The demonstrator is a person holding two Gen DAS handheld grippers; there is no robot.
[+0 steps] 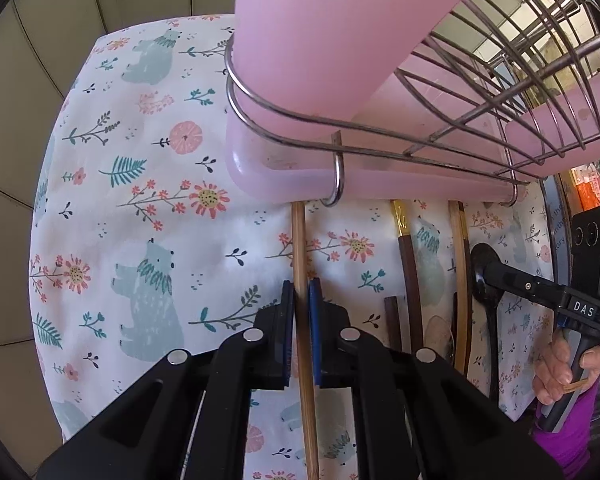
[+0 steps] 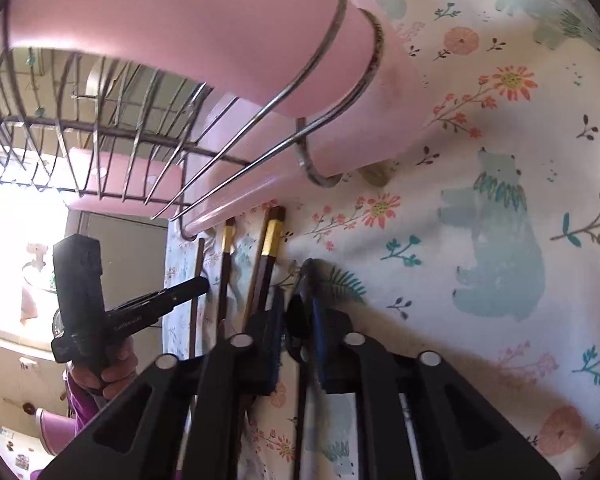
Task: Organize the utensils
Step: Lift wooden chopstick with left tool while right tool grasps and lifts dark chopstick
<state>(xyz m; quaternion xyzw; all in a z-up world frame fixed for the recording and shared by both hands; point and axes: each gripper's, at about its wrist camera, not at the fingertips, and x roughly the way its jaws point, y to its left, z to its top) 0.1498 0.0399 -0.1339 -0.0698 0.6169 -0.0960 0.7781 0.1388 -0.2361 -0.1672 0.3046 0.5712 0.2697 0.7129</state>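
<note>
Pink rack tray (image 1: pixel 372 184) blocks straight ahead; open cloth (image 1: pixel 140 200) to left

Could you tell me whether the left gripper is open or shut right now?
Shut. The left gripper has its blue pads pressed against both sides of a bamboo chopstick, which lies flat on the tablecloth.

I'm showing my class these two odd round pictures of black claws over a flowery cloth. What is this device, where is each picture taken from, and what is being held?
No robot here: a person holds a two-finger gripper in each hand, each with a fisheye camera looking along its fingers. The left camera shows the left gripper shut on a bamboo chopstick. The right gripper in its own view grips a black spoon. Both work over a bear-and-flower tablecloth, beside a wire dish rack on a pink tray. Dark gold-tipped chopsticks lie between the grippers.
</note>
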